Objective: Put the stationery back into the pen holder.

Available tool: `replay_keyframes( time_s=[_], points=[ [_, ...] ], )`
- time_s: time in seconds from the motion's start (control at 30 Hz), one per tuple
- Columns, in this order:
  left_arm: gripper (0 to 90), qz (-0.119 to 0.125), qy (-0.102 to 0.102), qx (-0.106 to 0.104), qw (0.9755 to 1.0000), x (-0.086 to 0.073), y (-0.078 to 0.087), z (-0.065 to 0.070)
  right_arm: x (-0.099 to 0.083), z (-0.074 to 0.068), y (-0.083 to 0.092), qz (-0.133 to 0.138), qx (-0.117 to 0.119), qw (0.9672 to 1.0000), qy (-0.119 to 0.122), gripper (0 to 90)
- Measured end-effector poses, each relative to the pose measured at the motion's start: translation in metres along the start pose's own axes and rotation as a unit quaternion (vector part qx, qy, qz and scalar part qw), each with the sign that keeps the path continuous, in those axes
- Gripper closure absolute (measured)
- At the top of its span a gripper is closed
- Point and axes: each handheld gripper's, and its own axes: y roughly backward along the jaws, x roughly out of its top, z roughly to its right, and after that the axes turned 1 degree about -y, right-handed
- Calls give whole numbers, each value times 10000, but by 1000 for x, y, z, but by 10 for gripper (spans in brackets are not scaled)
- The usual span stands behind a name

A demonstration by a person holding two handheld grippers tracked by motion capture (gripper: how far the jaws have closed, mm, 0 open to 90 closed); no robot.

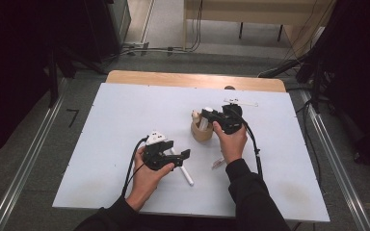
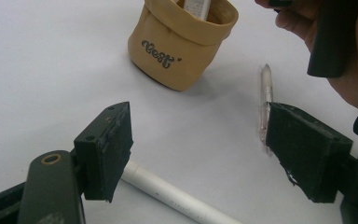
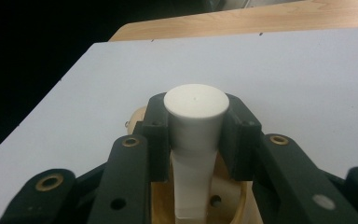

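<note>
The jaws of the right gripper (image 3: 193,140) pinch a white tube (image 3: 195,130) just under its flat cap, holding it upright over the open mouth of the tan pouch (image 2: 182,44). In the right gripper view the tube's lower end already hangs inside the pouch rim, so I judge the work in hand to be dropping it in. The jaws of the left gripper (image 2: 200,154) stand spread with nothing pressed between them; a white pen (image 2: 177,198) lies on the desk (image 1: 125,110) under and just behind the near jaw, and a thin clear pen (image 2: 265,100) lies beside the far jaw.

What could go wrong: the pouch is soft and light, and another item already leans in it, so the tube may catch on that item or on the folded rim and tip the pouch over towards the desk's centre. Letting go while the tube is tilted could send it over the rim. On the left side, closing the spread jaws now would miss the white pen, since it lies across the gap low down, not squarely between the pads; a sideways nudge could roll it towards the near edge.

In the high view the pouch stands near the middle of the desk, slightly towards the far edge, with the right hand (image 1: 231,142) just behind it. The left hand (image 1: 147,180) sits closer to the near edge.
</note>
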Motion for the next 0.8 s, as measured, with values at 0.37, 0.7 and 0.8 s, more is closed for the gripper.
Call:
replay_keyframes(
  time_s=[0.37,0.7,0.8],
  points=[
    [236,-43,-33,13,10000,-1,0,0,-4,-1,-3,-71,-10,10000,52,646],
    [237,-50,-51,42,10000,-1,0,0,-5,-3,-4,-130,-175,9996,190,625],
    [236,-48,-52,43,10000,-1,0,0,-5,-3,-4,-150,-196,9994,228,617]
  ],
)
